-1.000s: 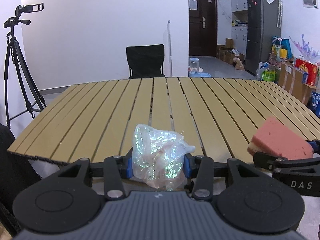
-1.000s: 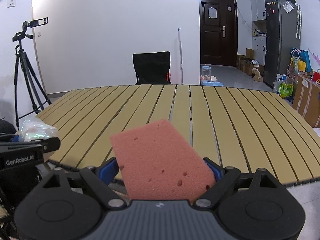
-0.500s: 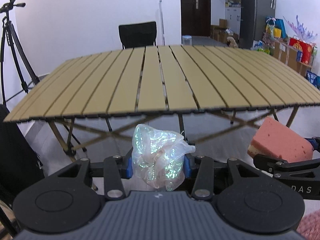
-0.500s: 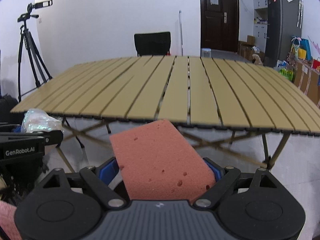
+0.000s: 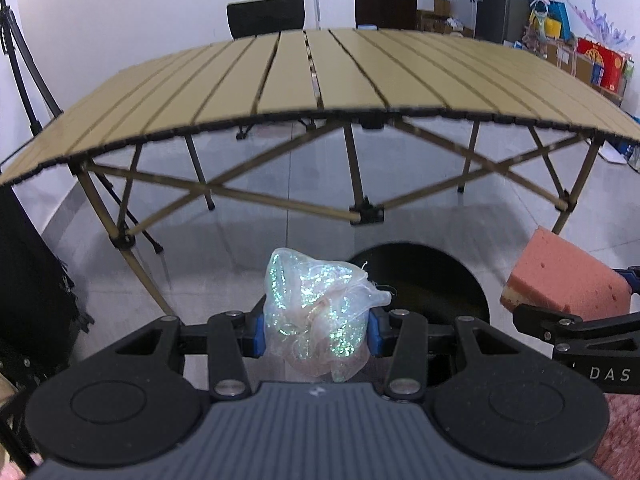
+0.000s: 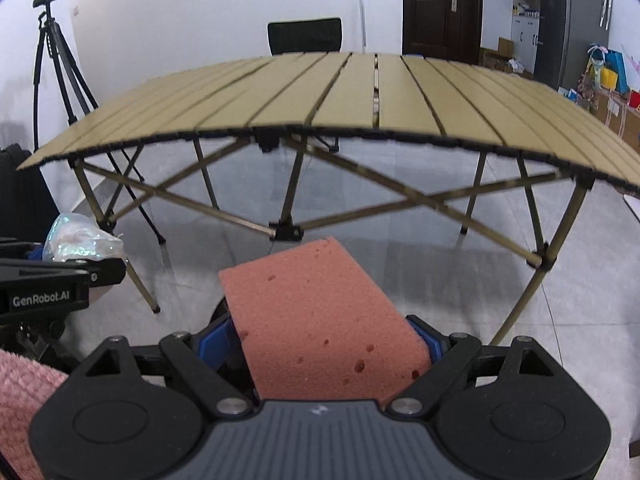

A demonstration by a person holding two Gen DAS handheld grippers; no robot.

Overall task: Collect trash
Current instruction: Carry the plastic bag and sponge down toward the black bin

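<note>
Now both grippers hang in front of the near edge of the table [image 5: 320,76], its slatted yellow top bare, its crossed legs showing below. The left gripper [image 5: 316,334] is clenched on a wad [image 5: 320,316] of crumpled, glittery clear film, blue pads pressing it from both sides; the wad bulges up above the jaws. Just beyond it, on the grey floor, lies the round black mouth of a bin [image 5: 420,276], partly hidden by the wad and the gripper body. The right gripper [image 6: 324,340] grips a pink sponge [image 6: 320,320], held between its pads with the jaws standing wide; the sponge tilts, its far end raised, small holes dotting its face. In the left wrist view the sponge [image 5: 568,280] shows at the right edge, with a paler yellowish layer on its underside, well apart from the wad. In the right wrist view the wad [image 6: 80,240] sits at the left edge in the other gripper. Whether the bin lies under the sponge cannot be told. Pink fuzzy cloth [image 6: 24,404] fills the lower left corner of the right wrist view. Behind the table stand a black chair [image 6: 306,36], a tripod [image 6: 56,56] at the left, and a dark door [image 6: 440,4].
</note>
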